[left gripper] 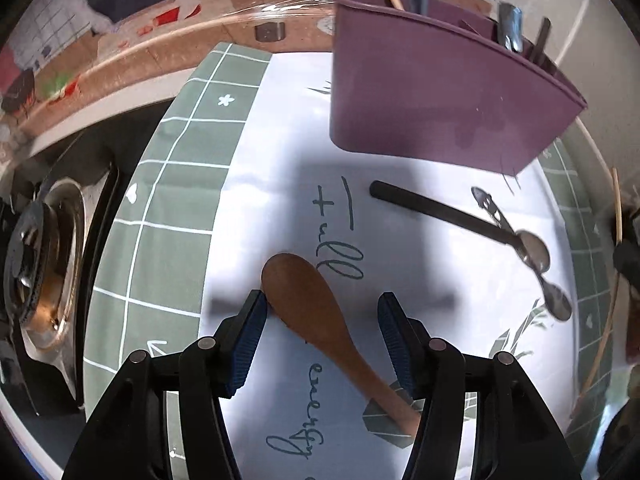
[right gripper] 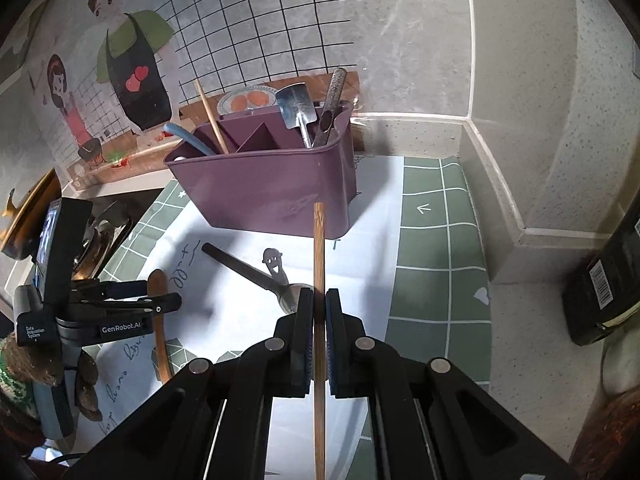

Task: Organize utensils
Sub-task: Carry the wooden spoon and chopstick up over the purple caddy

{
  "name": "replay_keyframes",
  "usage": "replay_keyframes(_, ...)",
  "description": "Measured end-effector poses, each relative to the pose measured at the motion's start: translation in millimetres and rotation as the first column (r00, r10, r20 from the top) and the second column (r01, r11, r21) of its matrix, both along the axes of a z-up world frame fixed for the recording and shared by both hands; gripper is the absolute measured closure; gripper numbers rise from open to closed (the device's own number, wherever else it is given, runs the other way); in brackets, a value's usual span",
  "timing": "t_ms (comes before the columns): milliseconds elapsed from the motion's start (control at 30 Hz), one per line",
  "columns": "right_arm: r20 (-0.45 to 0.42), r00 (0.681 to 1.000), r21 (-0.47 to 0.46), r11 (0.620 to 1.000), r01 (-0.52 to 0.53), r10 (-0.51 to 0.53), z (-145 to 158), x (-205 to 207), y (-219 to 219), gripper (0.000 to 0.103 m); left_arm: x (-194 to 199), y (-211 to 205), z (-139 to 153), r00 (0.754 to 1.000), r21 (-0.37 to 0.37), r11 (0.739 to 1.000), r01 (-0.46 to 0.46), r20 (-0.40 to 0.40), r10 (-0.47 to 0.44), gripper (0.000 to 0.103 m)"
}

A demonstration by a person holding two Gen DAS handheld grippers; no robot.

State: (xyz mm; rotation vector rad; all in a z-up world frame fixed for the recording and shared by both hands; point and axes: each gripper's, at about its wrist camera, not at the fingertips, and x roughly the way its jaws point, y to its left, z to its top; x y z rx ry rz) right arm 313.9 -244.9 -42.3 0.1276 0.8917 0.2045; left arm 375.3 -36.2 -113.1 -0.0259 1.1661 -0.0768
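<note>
The right gripper (right gripper: 319, 312) is pinched tight on a thin wooden chopstick (right gripper: 319, 264), held partway along its length so the tip points toward twelve o'clock at the purple utensil caddy (right gripper: 272, 192). The stick looks light and stiff but narrow and smooth, so it could swivel between the pads; a hold nearer its middle would likely steady it for dropping into a compartment. The left gripper (left gripper: 322, 312) is spread wide, low over the wooden spoon (left gripper: 320, 320), whose bowl lies just beside the left pad at about ten o'clock and whose handle runs off toward five o'clock under the right finger. The spoon looks light and rigid, and its neck, just below the bowl, seems the best place to grip. Farther out, at two o'clock in the left view, a black-handled spoon (left gripper: 460, 216) and a small metal spoon (left gripper: 516, 248) lie crossed on the printed mat (left gripper: 168, 208), before the caddy at twelve to one o'clock.
</note>
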Motion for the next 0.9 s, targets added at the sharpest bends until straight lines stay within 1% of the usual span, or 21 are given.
replay_keyframes(100, 0.014, 1.000, -0.011, 1.000, 0.001, -0.001, 2, -1, 2, 0.097, 1, 6, 3, 0.999, -0.011, 0.999, -0.035, -0.012, 0.035, 0.045)
replay_keyframes(200, 0.021, 1.000, -0.011, 1.000, 0.008, -0.008, 3, -2, 4, 0.097, 3, 7, 3, 0.997, 0.014, 0.997, -0.075, -0.026, 0.076, 0.045)
replay_keyframes(267, 0.030, 0.999, -0.019, 1.000, 0.013, -0.013, 3, -3, 5, 0.097, 2, 4, 2, 0.996, 0.032, 0.996, -0.088, -0.020, 0.089, 0.046)
replay_keyframes(300, 0.036, 0.999, -0.026, 1.000, 0.013, -0.012, 4, -5, 7, 0.097, 0, 4, 3, 0.996, 0.029, 0.996, -0.088, -0.012, 0.088, 0.055)
replay_keyframes(333, 0.040, 0.999, -0.032, 0.999, 0.012, -0.011, 4, -5, 8, 0.097, -2, 3, 4, 0.996, 0.027, 0.996, -0.086, -0.004, 0.086, 0.066)
replay_keyframes(367, 0.044, 0.999, -0.037, 0.999, 0.011, -0.009, 5, -7, 9, 0.097, -4, 5, 7, 0.997, 0.003, 0.997, -0.078, -0.002, 0.078, 0.074)
replay_keyframes(400, 0.046, 0.999, -0.037, 0.999, 0.007, -0.005, 6, -8, 10, 0.097, -7, 9, 9, 0.998, -0.045, 0.997, -0.069, -0.009, 0.068, 0.076)
replay_keyframes(433, 0.047, 0.999, -0.033, 0.999, 0.004, -0.002, 7, -9, 11, 0.097, -10, 11, 12, 0.998, -0.074, 0.995, -0.061, 0.000, 0.061, 0.076)
replay_keyframes(533, 0.043, 0.999, -0.008, 1.000, -0.002, 0.002, 10, -10, 9, 0.097, -24, 17, 30, 0.997, -0.127, 0.992, -0.012, 0.076, 0.022, 0.076)
replay_keyframes(633, 0.043, 0.999, 0.014, 1.000, 0.009, -0.010, 15, -11, 7, 0.097, -40, 29, 51, 0.988, -0.209, 0.977, 0.041, 0.153, -0.009, 0.076)
replay_keyframes(700, 0.048, 0.999, 0.024, 1.000, 0.013, -0.014, 18, -12, 7, 0.097, -51, 38, 64, 0.979, -0.242, 0.968, 0.068, 0.203, -0.018, 0.076)
replay_keyframes(767, 0.050, 0.999, 0.038, 0.999, 0.012, -0.013, 21, -13, 7, 0.097, -60, 37, 72, 0.970, -0.237, 0.968, 0.085, 0.243, -0.025, 0.076)
replay_keyframes(800, 0.054, 0.998, 0.050, 0.999, 0.009, -0.012, 23, -13, 7, 0.097, -65, 38, 78, 0.962, -0.217, 0.972, 0.091, 0.270, -0.029, 0.076)
replay_keyframes(867, 0.054, 0.998, 0.059, 0.998, 0.006, -0.010, 24, -13, 8, 0.097, -68, 36, 84, 0.954, -0.191, 0.977, 0.099, 0.296, -0.039, 0.076)
replay_keyframes(900, 0.054, 0.998, 0.061, 0.998, 0.009, -0.012, 24, -12, 8, 0.097, -70, 36, 86, 0.952, -0.190, 0.976, 0.102, 0.304, -0.040, 0.076)
